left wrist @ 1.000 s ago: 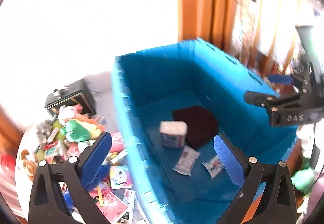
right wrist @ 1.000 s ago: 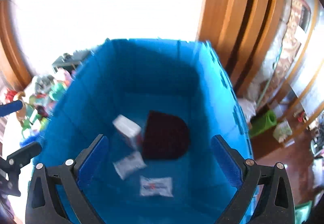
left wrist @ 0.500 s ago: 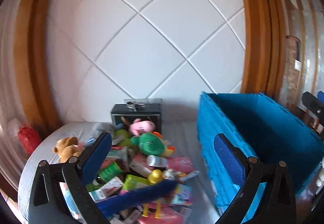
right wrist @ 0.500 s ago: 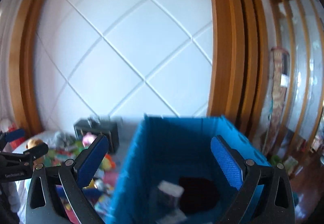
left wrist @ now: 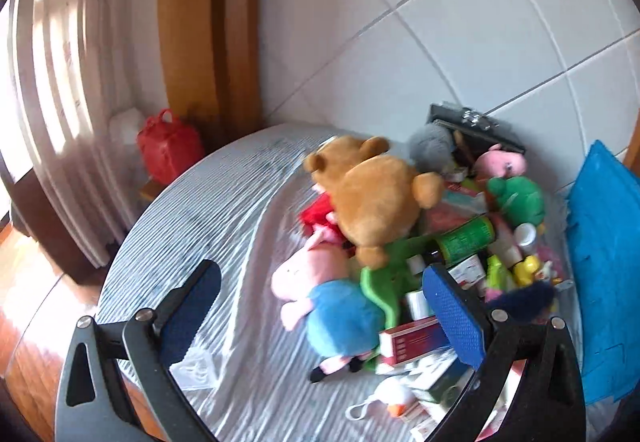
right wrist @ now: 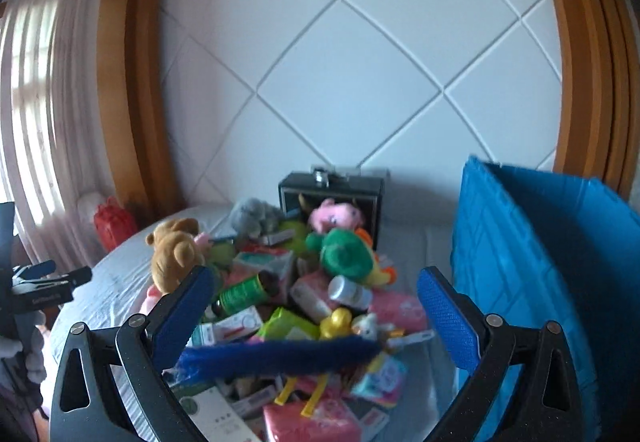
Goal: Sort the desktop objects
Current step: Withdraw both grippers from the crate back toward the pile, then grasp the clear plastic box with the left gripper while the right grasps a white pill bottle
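A heap of toys, small boxes and bottles covers the round table (left wrist: 224, 210). On top lie a brown teddy bear (left wrist: 376, 198), a pink pig doll in blue (left wrist: 328, 298) and a green plush (right wrist: 344, 254). My left gripper (left wrist: 320, 310) is open just above the pig doll, holding nothing. My right gripper (right wrist: 316, 314) is open over the heap's near side, above a dark blue fuzzy strip (right wrist: 276, 358) and a yellow duck (right wrist: 336, 322). The blue crate (right wrist: 532, 266) stands to the right of the heap.
A black case (right wrist: 332, 194) stands against the white panelled wall behind the heap. A red bag (left wrist: 168, 146) sits past the table's far left edge, by the curtain. The left part of the striped tablecloth is bare. The left gripper's side (right wrist: 44, 286) shows at the right view's left edge.
Both grippers swung left, away from the inside of the blue crate, and now face the toy heap. The left one went further left and lower, close over the plush toys.
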